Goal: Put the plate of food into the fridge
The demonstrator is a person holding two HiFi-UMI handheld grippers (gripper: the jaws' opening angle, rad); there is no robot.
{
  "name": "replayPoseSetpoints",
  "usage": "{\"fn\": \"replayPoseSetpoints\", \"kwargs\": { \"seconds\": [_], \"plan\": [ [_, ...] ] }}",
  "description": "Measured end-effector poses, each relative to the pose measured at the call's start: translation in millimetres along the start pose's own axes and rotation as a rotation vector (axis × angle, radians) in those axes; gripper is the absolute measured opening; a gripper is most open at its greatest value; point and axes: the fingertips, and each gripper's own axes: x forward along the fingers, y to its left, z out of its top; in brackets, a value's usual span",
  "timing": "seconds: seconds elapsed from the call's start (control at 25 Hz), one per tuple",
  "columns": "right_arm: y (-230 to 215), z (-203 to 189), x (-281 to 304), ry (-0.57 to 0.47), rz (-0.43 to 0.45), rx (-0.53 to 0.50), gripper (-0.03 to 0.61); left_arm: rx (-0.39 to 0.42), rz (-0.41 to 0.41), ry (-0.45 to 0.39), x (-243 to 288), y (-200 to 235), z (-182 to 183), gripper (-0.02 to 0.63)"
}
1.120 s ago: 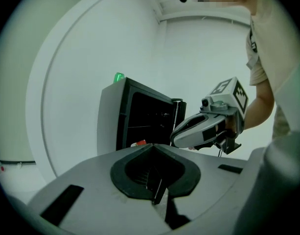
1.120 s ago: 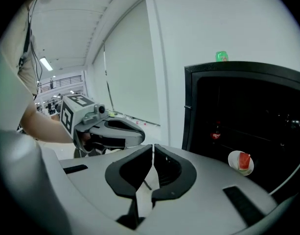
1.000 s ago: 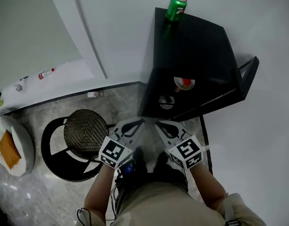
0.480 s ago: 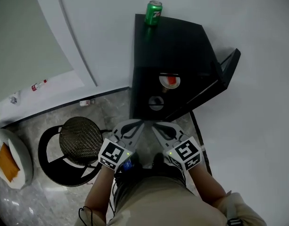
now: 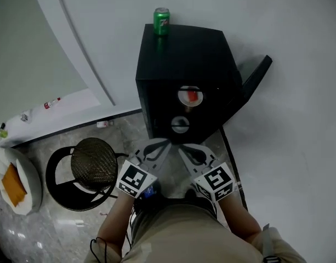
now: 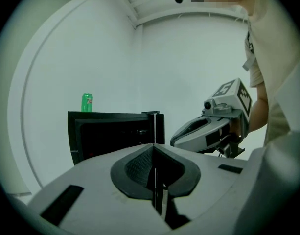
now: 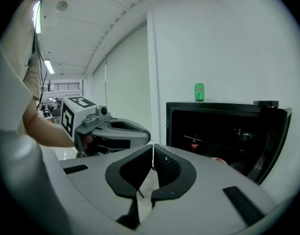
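Note:
The plate of food [image 5: 14,179], white with an orange slab on it, lies at the far left edge of the head view, away from both grippers. The black mini fridge [image 5: 184,53] stands ahead with its door [image 5: 255,75] swung open to the right. A red item [image 5: 191,96] shows on a shelf inside. My left gripper [image 5: 165,142] and right gripper [image 5: 182,147] hang side by side just in front of the fridge, both shut and empty. The fridge [image 6: 115,131] fills the middle of the left gripper view and shows at the right of the right gripper view, fridge [image 7: 223,131].
A green soda can [image 5: 161,21] stands on top of the fridge. A round stool with a woven seat [image 5: 94,160] sits on the marble floor between the plate and me. Small bottles [image 5: 51,102] lie along the white wall at left.
The head view has swung so the fridge sits more central and its open front faces me. Both grippers stay side by side and shut, a little higher toward the fridge.

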Motion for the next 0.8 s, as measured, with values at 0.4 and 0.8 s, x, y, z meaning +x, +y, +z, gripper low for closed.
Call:
{"fn": "replayPoseSetpoints", "kwargs": {
  "seconds": [0.4, 0.8],
  "plan": [
    [-57.5, -21.4, -98.2, -0.082, 0.044, 0.037, 0.025, 0.050, 0.100, -0.005, 51.7, -84.9, 29.1, 0.009],
    [-73.2, -40.8, -143.4, -0.084, 0.135, 0.102, 0.023, 0.045, 0.165, 0.084, 53.3, -148.4, 31.4, 0.009]
  ]
}}
